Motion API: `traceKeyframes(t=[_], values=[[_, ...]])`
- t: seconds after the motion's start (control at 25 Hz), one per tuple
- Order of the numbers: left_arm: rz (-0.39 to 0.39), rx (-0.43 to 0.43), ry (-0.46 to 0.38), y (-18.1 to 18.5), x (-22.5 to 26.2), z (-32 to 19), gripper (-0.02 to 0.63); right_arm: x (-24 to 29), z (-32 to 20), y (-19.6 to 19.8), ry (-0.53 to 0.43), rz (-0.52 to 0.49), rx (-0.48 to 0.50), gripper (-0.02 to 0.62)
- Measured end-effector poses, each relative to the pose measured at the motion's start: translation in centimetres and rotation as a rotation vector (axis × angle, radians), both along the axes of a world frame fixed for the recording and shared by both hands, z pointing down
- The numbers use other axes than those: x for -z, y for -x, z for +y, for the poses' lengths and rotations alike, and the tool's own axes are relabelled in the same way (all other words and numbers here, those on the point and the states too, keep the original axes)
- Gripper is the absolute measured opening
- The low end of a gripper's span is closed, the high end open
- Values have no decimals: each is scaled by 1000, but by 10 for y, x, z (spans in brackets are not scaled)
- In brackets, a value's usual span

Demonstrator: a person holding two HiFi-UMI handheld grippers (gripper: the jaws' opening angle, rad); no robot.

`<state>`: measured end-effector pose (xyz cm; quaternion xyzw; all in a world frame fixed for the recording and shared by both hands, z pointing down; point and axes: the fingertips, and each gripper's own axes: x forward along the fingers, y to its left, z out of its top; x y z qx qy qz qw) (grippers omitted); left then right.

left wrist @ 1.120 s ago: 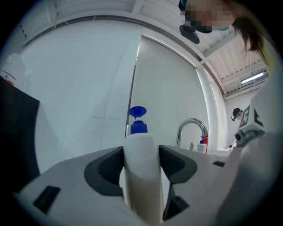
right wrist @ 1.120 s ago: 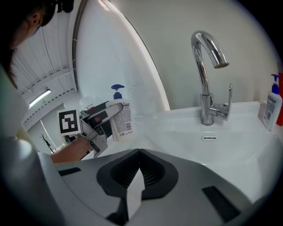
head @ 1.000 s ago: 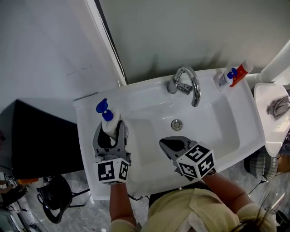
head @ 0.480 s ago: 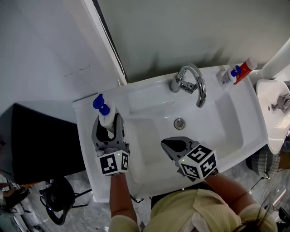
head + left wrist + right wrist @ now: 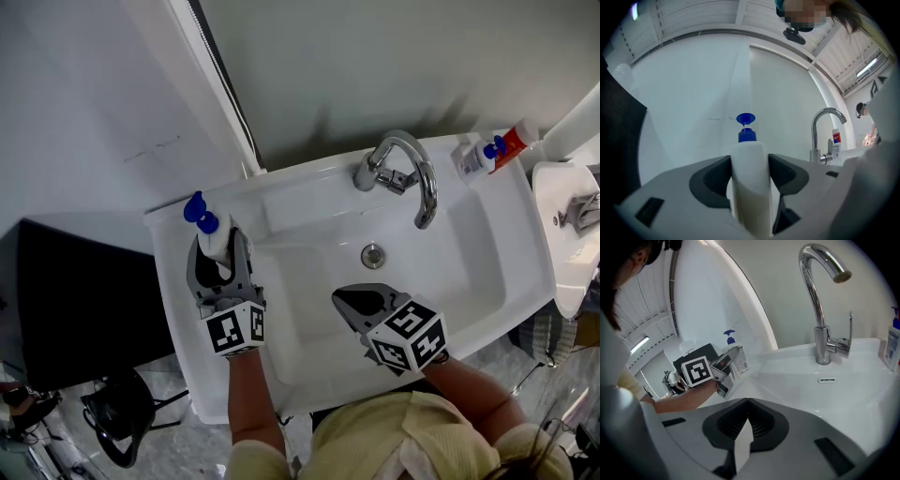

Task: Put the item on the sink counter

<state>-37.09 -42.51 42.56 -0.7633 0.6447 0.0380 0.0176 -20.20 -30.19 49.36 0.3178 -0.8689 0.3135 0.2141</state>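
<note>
Pump bottle (image 5: pixel 217 240), white body with a blue pump head (image 5: pixel 198 213): I have it clamped between the jaws of my left gripper (image 5: pixel 218 253). In the left gripper view both jaws press against its sides (image 5: pixel 749 176), with the pump rising above them. It sits over the left ledge of the sink counter (image 5: pixel 170 246), near the back corner. In the right gripper view it leans a little (image 5: pixel 737 359). I cannot tell whether its base touches the ledge.

Right gripper (image 5: pixel 345 298): held over the front of the basin (image 5: pixel 309 272), well apart from the bottle. Its jaws are pressed together with nothing between them (image 5: pixel 747 403).

Faucet (image 5: pixel 412 171): chrome, curved, at the back middle of the sink, with its spout over the basin.

Drain (image 5: pixel 373 253): just beyond the right gripper's tips.

Two small containers (image 5: pixel 489 150): at the back right corner of the counter, one blue-topped and one red.
</note>
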Motion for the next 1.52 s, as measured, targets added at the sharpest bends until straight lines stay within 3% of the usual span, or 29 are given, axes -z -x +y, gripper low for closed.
traceKeyframes(t=[1.0, 1.52], values=[[-33, 91, -95, 15, -6, -30, 279, -23, -6, 15, 68, -4, 28, 23], [-73, 67, -60, 10, -10, -38, 279, -24, -7, 17, 78, -12, 36, 23]])
